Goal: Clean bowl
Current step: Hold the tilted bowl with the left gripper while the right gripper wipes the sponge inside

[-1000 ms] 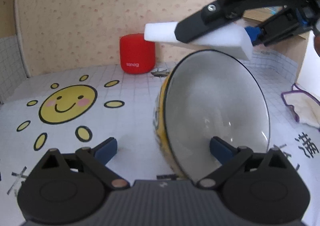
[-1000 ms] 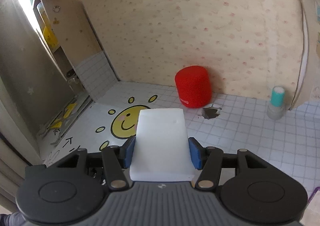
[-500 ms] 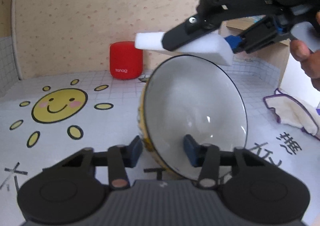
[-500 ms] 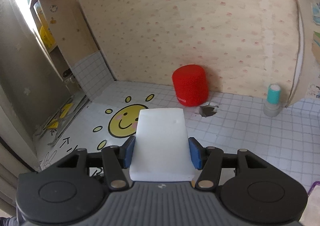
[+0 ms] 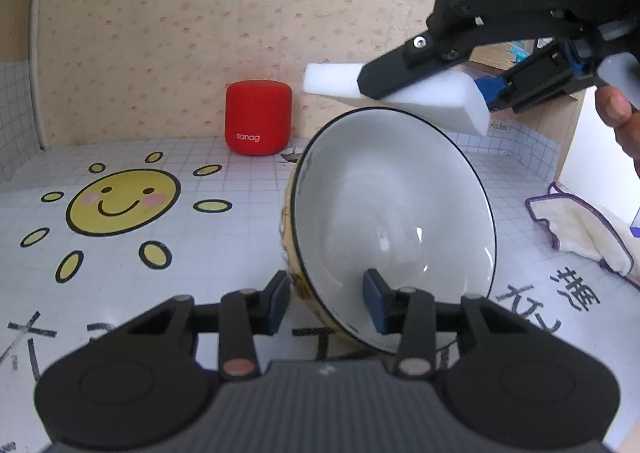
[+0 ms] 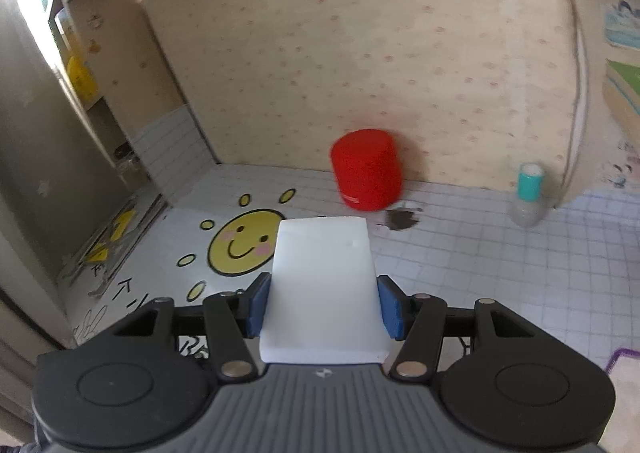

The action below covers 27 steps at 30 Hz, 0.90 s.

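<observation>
Left wrist view: While we look along the left gripper [image 5: 325,303], its two blue pads are clamped on the near wall of the bowl [image 5: 394,221], one pad outside on the yellow side and one inside on the white.
Bowl's place: it is tipped on edge over the gridded table [image 5: 224,249], its mouth turned toward us and to the right, between the sun drawing [image 5: 122,203] and the cloth [image 5: 580,231].
Above the bowl: we see the right gripper [image 5: 420,73] holding the white sponge [image 5: 400,99] just over the far rim; contact we cannot tell.
Background: a red speaker [image 5: 258,117] stands by the wall.

Right wrist view: our right gripper [image 6: 324,307] is partly closed, both pads pressed on the sides of the sponge [image 6: 324,281], which sticks out forward.
Bowl here: it does not show, hidden below the frame.
Further off: the red speaker [image 6: 366,175] and a small teal-capped bottle [image 6: 529,195] stand near the wall.

Step in hand: we judge the bowl is secured and presented, and wiping has not yet begun.
Next move: we should bring the sponge down into the white interior and sweep round it, while the left grip holds firm against the push.
</observation>
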Available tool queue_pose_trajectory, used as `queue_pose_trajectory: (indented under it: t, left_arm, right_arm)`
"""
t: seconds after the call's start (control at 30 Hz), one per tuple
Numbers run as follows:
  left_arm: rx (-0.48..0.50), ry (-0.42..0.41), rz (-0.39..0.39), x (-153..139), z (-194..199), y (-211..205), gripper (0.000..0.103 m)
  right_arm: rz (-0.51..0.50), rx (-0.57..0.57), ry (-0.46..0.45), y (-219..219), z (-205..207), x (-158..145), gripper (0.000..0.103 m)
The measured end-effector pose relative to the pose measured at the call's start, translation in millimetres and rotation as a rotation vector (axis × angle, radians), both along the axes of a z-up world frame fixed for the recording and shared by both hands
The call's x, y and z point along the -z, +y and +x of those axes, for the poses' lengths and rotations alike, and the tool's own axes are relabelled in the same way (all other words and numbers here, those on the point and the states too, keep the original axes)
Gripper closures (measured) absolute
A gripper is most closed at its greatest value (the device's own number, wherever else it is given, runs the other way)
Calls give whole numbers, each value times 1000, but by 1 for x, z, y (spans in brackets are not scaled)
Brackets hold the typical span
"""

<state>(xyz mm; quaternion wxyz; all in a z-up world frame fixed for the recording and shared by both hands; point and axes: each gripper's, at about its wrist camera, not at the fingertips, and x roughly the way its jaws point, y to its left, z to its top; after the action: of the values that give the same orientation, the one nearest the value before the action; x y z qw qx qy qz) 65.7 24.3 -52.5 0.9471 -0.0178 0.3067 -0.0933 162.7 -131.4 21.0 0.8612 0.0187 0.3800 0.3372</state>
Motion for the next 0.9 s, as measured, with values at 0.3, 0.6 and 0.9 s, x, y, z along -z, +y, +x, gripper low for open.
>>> queue_pose_trajectory:
  t: [0.3,0.6,0.9]
  left_arm:
    - [10,0,-3,1,-4,5,65]
    - [3,2,4,-1,-5,3,61]
    - [-33,25,-1,-6,13,22,12]
  right_arm:
    - [9,-64,-10,29,-3,-7,49]
    - [12,1,20,9,4,1,49]
    - [7,-42,6,24,0,0,49]
